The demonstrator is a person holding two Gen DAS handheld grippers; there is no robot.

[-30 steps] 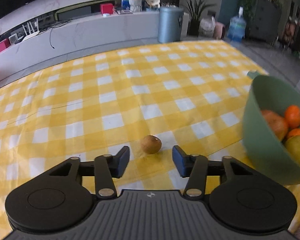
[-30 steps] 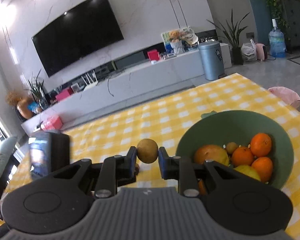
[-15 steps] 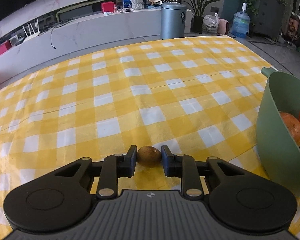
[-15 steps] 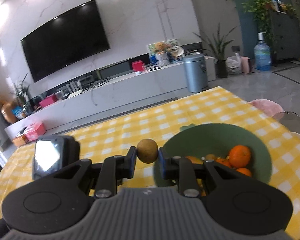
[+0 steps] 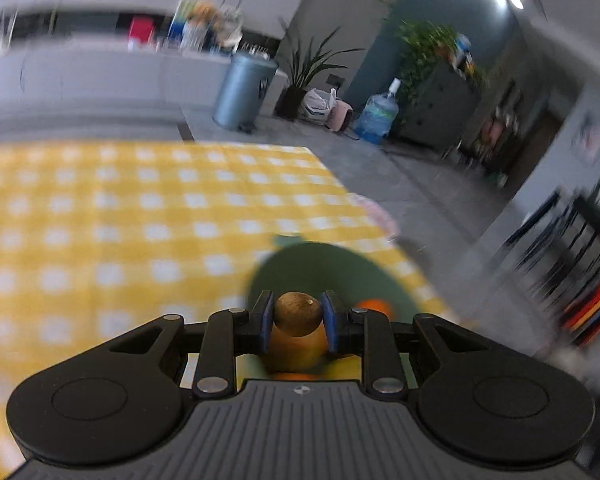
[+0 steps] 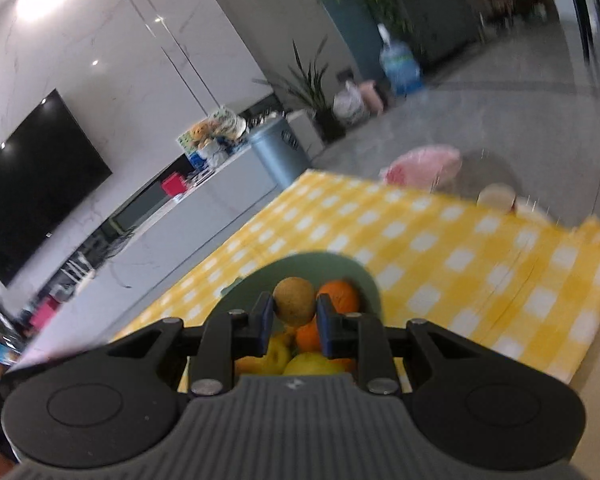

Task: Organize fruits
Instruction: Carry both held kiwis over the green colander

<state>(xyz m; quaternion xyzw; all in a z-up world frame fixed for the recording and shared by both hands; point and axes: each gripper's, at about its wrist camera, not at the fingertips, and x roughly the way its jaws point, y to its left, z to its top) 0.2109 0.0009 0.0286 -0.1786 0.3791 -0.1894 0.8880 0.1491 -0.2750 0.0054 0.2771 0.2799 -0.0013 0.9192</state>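
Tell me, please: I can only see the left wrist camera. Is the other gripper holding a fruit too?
Observer: Yes, the right gripper is shut on a tan round fruit.
Operator: Where is it?
Observer: It hangs over the green bowl, above the fruit inside.
Operator: What is in the bowl?
Observer: At least two oranges, with yellow fruits nearer the camera.
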